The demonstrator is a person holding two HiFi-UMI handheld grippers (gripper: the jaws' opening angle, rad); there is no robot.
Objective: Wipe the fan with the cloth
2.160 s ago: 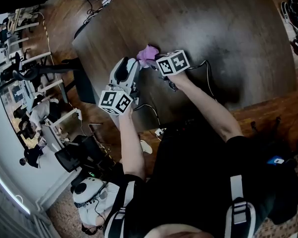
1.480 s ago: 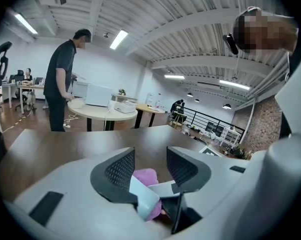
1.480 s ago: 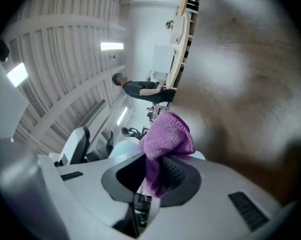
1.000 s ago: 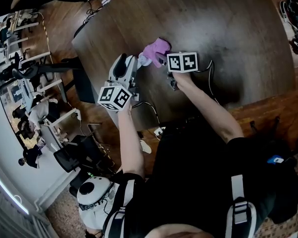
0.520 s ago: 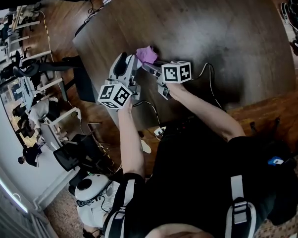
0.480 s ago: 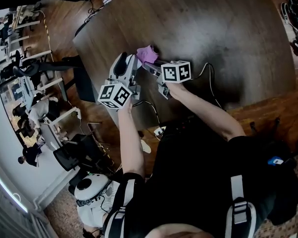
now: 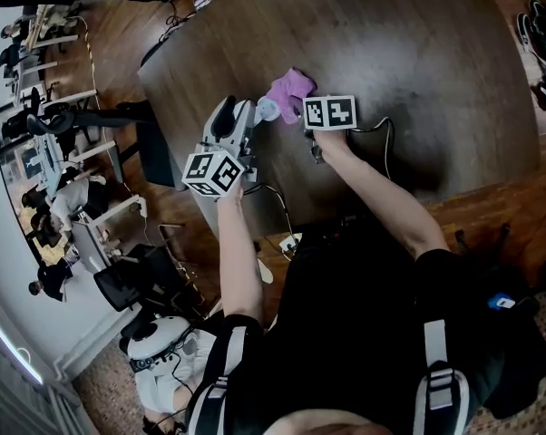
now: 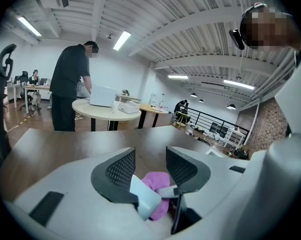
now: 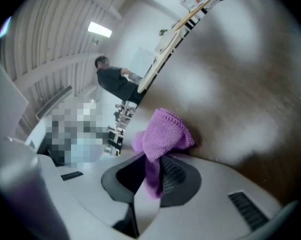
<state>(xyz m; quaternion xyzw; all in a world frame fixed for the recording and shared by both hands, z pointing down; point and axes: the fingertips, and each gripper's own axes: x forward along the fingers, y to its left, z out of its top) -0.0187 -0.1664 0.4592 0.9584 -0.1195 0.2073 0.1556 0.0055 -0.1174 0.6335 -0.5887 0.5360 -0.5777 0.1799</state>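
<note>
Beside small white fan (image 8: pixel 144 199), pinched in left gripper (image 8: pixel 149 166): purple cloth (image 9: pixel 163 134), clamped in right gripper (image 9: pixel 153 173), just swept off it. One wiping stroke is likely complete.

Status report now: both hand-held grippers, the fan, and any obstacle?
Left hand-held gripper shut on fan. Right hand-held gripper shut on purple cloth, cloth beside fan. Nothing between them.

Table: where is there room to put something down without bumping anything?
Lots of bare table lies beyond the purple cloth and, in the head view, to the right of the black cable, out to the rim. It is crowded at the near left edge, where the left gripper, small fan and right gripper meet.
</note>
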